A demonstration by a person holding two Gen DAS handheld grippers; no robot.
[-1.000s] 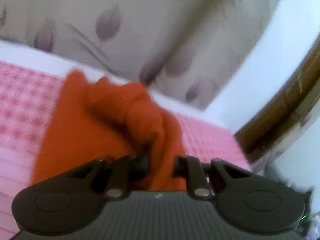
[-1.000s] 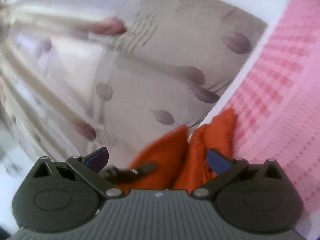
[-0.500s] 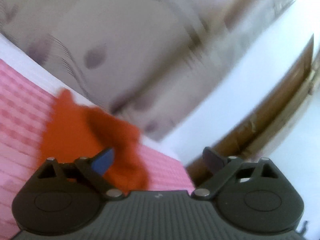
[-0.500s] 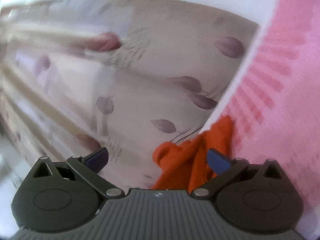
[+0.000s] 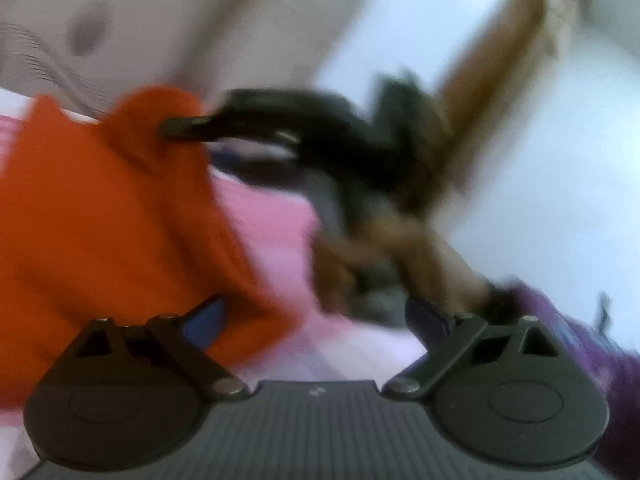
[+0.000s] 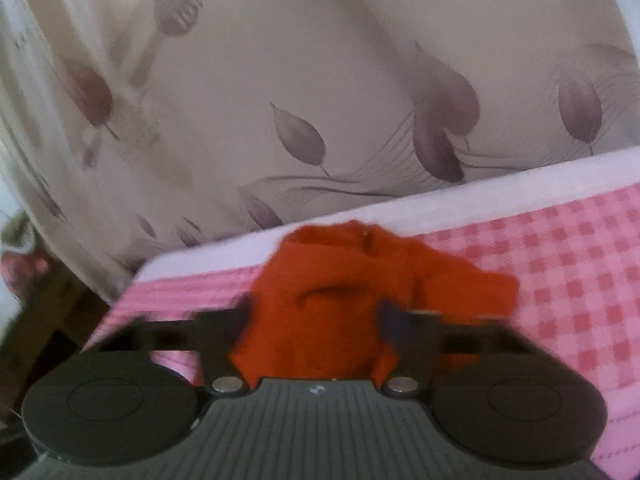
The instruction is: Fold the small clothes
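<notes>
Since release, left tool [image 5: 316,316] gapes wide beside orange garment [image 5: 100,220]; right tool [image 6: 314,316] clamps garment; fold underway, next flatten.

We see soft, even daylight in both views, bright and a little washed out, with no glare and only faint shadow under the folds of the orange garment [image 6: 340,292]. Our left wrist view is heavily smeared by motion: the right hand-held gripper [image 5: 188,130] and the arm behind it are streaks, and the wall is overexposed white. In the right wrist view the curtain [image 6: 320,100] is fairly sharp, while the gripper's own fingers [image 6: 394,320] blur. Fisheye bending curves the bed [image 6: 580,260] edge, and dark vignetting fills the corners.
</notes>
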